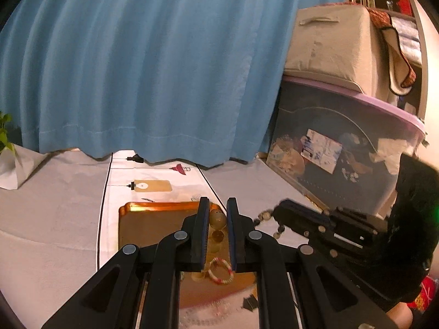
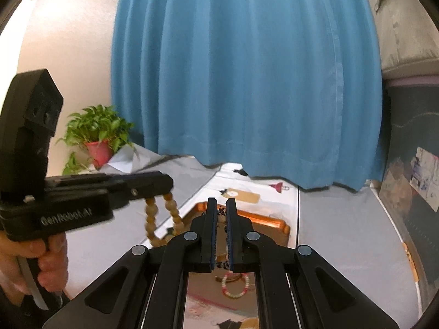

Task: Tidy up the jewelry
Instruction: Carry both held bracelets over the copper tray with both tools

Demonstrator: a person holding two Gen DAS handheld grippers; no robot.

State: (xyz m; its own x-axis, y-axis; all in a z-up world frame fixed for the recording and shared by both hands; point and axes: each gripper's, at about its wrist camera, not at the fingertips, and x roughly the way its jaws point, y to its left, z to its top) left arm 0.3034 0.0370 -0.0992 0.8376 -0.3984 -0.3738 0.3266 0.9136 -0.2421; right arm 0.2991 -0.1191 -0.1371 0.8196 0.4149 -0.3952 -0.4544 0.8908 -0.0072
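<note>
My left gripper [image 1: 216,208] is shut on a string of large tan beads [image 1: 218,219], which hangs in a loop below its tips in the right wrist view [image 2: 164,213]. My right gripper [image 2: 222,205] is shut on a dark beaded strand [image 2: 225,235] that hangs between its fingers; in the left wrist view this gripper [image 1: 277,211] trails pale and dark beads [image 1: 263,218]. Both hold above a copper tray [image 1: 151,224]. A red and white bead bracelet [image 1: 221,271] lies on the tray below, also in the right wrist view [image 2: 236,285].
A white table runner with printed tags [image 1: 152,186] lies under the tray on a grey cloth. A blue curtain [image 1: 153,63] hangs behind. A storage bin [image 1: 343,159] with a beige box stands right. A potted plant [image 2: 98,134] stands far left.
</note>
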